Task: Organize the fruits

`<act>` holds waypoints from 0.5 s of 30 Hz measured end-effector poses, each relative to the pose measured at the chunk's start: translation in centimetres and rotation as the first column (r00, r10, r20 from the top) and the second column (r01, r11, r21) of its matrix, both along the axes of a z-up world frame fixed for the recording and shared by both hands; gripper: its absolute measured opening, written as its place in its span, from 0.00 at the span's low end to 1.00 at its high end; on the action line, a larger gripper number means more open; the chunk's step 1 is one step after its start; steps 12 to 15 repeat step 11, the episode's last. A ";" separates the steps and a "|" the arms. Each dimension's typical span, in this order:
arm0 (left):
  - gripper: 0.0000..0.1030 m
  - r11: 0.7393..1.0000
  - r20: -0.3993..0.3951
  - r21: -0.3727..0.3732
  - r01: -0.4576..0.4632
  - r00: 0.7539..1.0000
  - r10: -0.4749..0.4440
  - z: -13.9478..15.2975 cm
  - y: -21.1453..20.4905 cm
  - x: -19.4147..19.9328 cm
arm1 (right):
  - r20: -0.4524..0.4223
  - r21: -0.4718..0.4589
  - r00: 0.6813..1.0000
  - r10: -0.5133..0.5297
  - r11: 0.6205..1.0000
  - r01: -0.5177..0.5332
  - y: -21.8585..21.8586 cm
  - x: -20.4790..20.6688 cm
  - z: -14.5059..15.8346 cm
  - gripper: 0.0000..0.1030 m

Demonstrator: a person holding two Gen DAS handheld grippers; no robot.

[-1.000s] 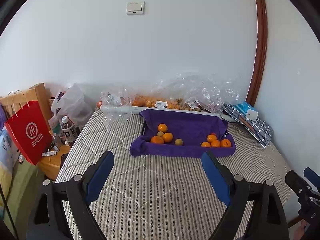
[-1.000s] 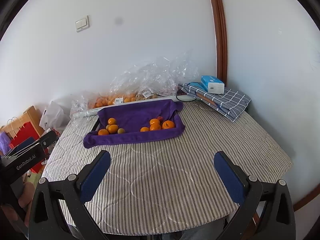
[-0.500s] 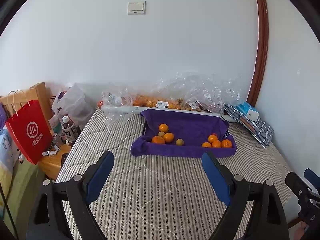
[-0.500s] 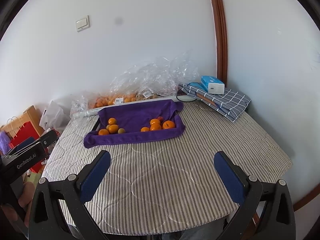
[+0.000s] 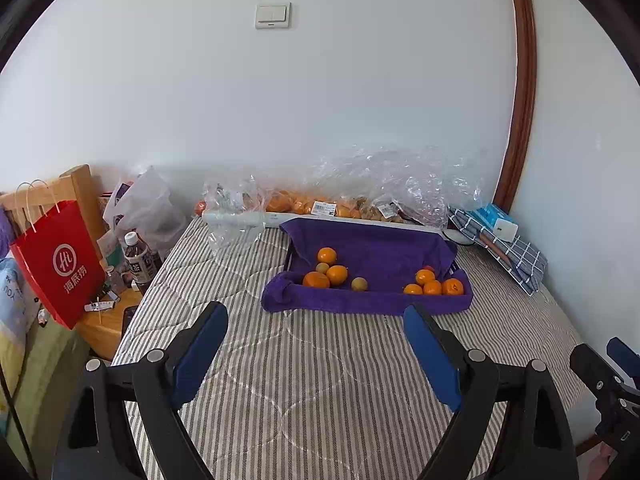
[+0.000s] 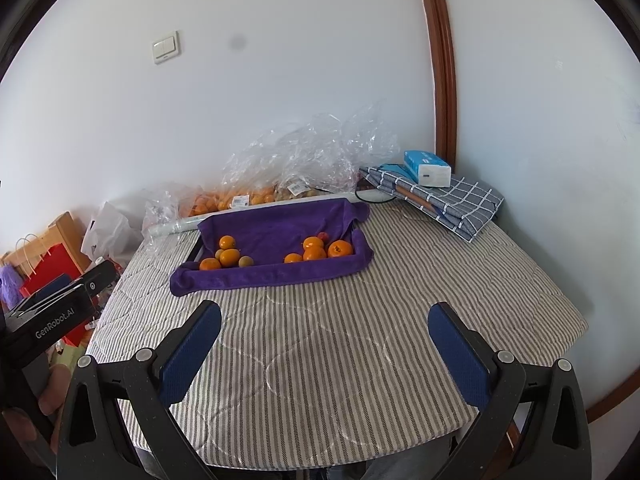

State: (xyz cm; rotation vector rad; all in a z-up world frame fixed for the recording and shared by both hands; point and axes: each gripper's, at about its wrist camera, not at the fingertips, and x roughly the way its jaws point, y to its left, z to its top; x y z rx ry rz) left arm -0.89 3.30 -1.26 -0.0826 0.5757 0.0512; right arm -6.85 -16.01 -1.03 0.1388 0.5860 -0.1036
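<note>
A purple towel (image 5: 372,300) (image 6: 276,224) lines a shallow tray in the middle of the striped table. On it lie two clusters of fruit: a left cluster of oranges and small greenish fruits (image 5: 330,272) (image 6: 228,256) and a right cluster of oranges (image 5: 434,284) (image 6: 320,250). My left gripper (image 5: 316,320) hovers open over the near table, well short of the towel, nothing between its blue pads. My right gripper (image 6: 324,316) is likewise open and empty, in front of the towel.
Clear plastic bags with more fruit (image 5: 320,206) (image 6: 248,198) lie along the wall behind the tray. A folded checked cloth with a tissue pack (image 6: 432,170) sits at the back right. A red paper bag (image 5: 60,264) and bottles (image 5: 138,260) stand left of the table.
</note>
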 end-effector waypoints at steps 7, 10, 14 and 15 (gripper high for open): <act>0.87 1.000 -0.002 0.011 0.007 1.000 -0.007 0.0 0.0 0.0 | 0.001 -0.006 1.000 -0.001 1.000 0.001 0.1 -0.2 0.0 0.99; 0.87 1.000 -0.002 0.015 0.007 1.000 -0.007 -0.1 -0.2 0.1 | -0.001 -0.003 1.000 -0.005 1.000 0.005 -0.1 -0.2 -0.1 0.99; 0.87 1.000 0.004 0.011 0.012 1.000 -0.012 0.0 -0.2 0.0 | -0.001 -0.003 1.000 -0.006 1.000 0.006 -0.1 -0.2 -0.1 0.99; 0.87 1.000 0.004 0.011 0.012 1.000 -0.012 0.0 -0.2 0.0 | -0.001 -0.003 1.000 -0.006 1.000 0.006 -0.1 -0.2 -0.1 0.99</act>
